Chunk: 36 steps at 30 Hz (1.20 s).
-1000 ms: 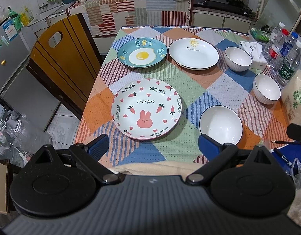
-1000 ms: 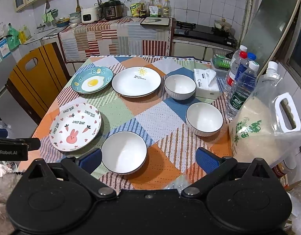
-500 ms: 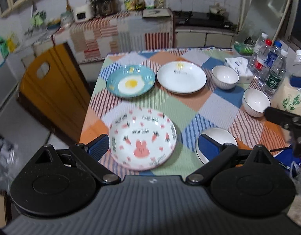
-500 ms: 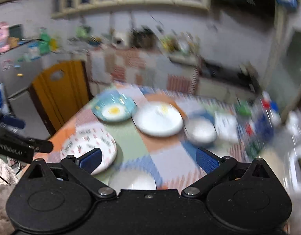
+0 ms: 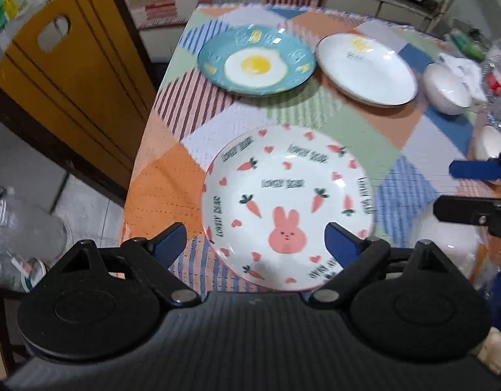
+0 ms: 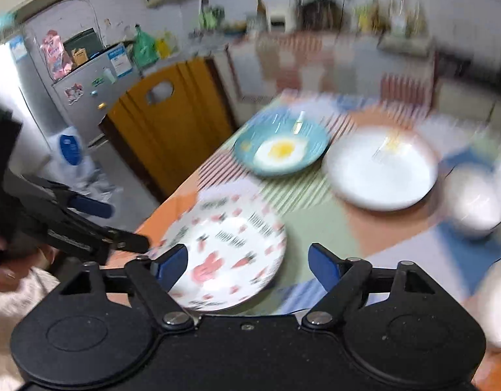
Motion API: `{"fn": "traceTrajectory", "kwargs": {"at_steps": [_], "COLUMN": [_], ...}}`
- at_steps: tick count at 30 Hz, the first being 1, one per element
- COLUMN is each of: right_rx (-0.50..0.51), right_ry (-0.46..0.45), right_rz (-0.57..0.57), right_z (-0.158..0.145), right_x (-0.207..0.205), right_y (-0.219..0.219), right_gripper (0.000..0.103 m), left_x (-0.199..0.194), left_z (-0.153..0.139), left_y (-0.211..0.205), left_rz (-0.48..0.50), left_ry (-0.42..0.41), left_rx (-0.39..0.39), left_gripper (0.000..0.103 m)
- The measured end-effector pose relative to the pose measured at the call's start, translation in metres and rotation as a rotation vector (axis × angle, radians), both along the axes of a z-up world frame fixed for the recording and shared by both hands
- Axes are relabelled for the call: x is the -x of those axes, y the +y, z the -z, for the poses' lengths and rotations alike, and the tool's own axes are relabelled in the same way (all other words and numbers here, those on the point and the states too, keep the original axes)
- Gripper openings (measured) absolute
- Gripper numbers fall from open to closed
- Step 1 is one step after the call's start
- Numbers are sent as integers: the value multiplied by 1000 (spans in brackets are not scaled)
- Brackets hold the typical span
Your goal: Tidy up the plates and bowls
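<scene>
Nothing looks organized yet: the rabbit plate point(image 5: 287, 205) at lower centre, the egg plate point(image 5: 255, 63) and the white plate point(image 5: 367, 68) along the top, and the bowls point(image 5: 447, 88) at the right edge all lie apart, unstacked. The left gripper point(image 5: 255, 244) and the right gripper point(image 6: 248, 262) both have their jaws spread and empty, each low in its frame over the rabbit plate's near rim, so all the stacking seems left to do.

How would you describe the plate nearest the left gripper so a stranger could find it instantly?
Start at the patchwork tablecloth beside the orange wooden chair. The bunny plate lies nearest the table's front edge, in front of the egg plate and white plate. Only it shows a pink rabbit, carrots and hearts.
</scene>
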State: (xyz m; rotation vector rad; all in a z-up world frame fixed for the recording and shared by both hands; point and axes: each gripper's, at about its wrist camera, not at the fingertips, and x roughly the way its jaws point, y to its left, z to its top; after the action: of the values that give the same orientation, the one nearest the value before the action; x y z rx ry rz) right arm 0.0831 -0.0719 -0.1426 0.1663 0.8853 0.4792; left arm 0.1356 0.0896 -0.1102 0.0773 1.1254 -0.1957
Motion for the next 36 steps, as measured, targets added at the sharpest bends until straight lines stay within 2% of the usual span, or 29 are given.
{"fn": "traceTrajectory", "kwargs": {"at_steps": [3, 5, 7, 9, 13, 16, 17, 18, 19, 23, 27, 29, 34, 36], "right_rx": [-37, -32, -44, -68, -36, -47, -50, -43, -47, -74, -67, -75, -61, -47], "right_ry": [89, 133, 164, 224, 278, 319, 326, 330, 333, 370, 365, 358, 305, 291], "right_rz": [-8, -8, 3, 13, 12, 17, 19, 23, 27, 64, 44, 34, 3, 5], "right_z": [32, 53, 65, 78, 97, 108, 108, 109, 110, 112, 112, 112, 98, 95], "right_x": [-19, -28, -38, -48, -61, -67, -67, -68, -68, -70, -70, -71, -69, -69], "right_y": [8, 14, 17, 15, 21, 21, 18, 18, 17, 12, 11, 11, 7, 4], "right_gripper": [76, 66, 61, 60, 49, 32, 24, 20, 17, 15, 15, 15, 15, 16], "left_x": [-13, -21, -26, -30, -32, -30, -29, -26, -23, -19, -19, -18, -22, -24], "left_z": [21, 35, 48, 59, 76, 85, 90, 90, 89, 87, 87, 85, 72, 70], "left_y": [6, 9, 12, 17, 32, 34, 32, 32, 31, 31, 34, 32, 23, 14], "left_rz": [-24, -33, -49, -60, -117, -102, -65, -48, -53, -76, -116, -105, -68, -44], "left_ry": [22, 40, 57, 78, 118, 157, 188, 183, 172, 153, 132, 122, 79, 62], "left_rx": [-9, -11, -24, -13, 44, 59, 66, 85, 88, 81, 91, 85, 128, 117], "left_gripper": [91, 89, 88, 77, 69, 55, 38, 31, 31, 31, 30, 30, 30, 30]}}
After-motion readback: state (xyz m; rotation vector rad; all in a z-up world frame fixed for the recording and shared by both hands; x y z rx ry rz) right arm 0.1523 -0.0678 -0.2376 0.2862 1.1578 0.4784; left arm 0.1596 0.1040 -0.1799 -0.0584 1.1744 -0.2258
